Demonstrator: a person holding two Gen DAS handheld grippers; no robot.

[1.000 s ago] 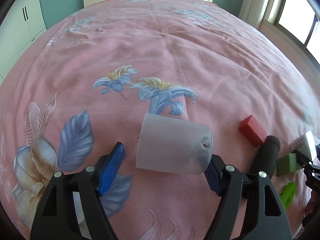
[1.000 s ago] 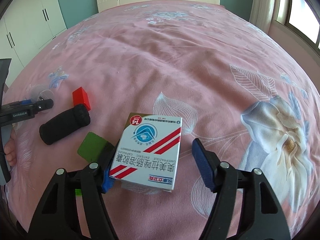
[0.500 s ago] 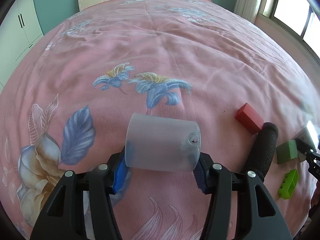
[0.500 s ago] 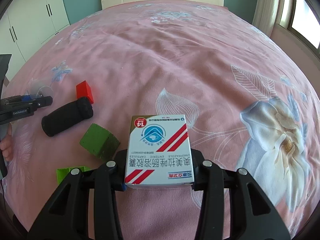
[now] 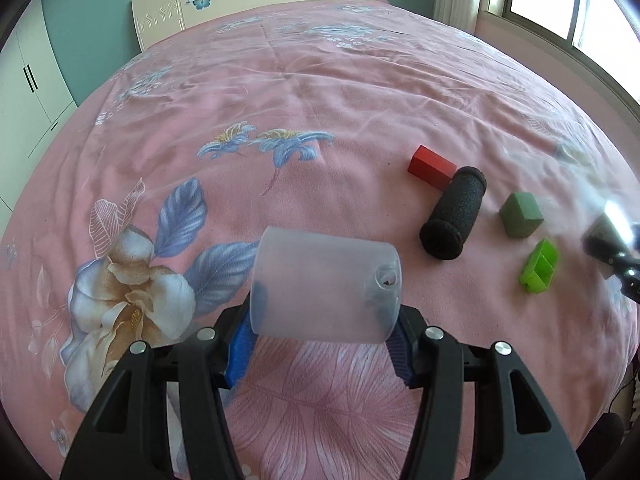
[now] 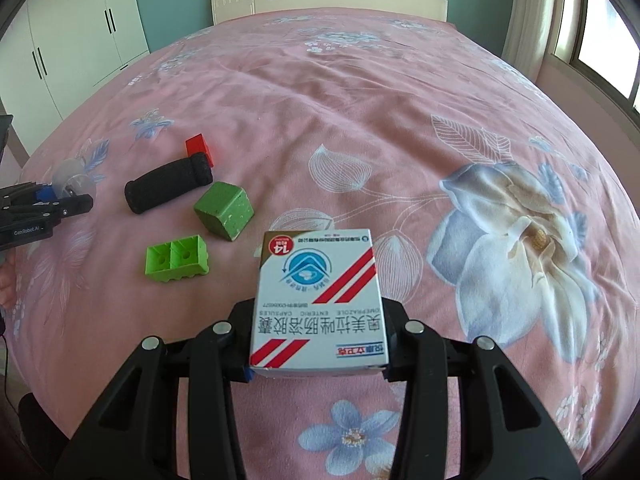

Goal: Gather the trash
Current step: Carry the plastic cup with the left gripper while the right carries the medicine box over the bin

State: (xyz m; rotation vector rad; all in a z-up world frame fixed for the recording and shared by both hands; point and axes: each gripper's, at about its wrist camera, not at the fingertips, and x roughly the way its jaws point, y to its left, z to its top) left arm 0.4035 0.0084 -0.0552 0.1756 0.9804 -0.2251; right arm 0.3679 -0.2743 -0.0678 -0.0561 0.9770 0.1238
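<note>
right hand-held gripper (image 5: 612,240) blurred (edge-cropped), blue pads (image 5: 237,354) partly behind cup (image 5: 324,288)

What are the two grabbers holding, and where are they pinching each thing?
The left gripper pinches the frosted plastic cup across its two ends. The right gripper pinches the medicine box by its two long side edges, near the bottom.

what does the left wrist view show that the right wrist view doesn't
Only the left wrist view: the whole frosted cup clamped in the left gripper. Only the right wrist view: the pill box clamped in the right gripper. Both: red block, black foam roller, dark green cube, bright green brick, pink floral bedspread, headboard.
</note>
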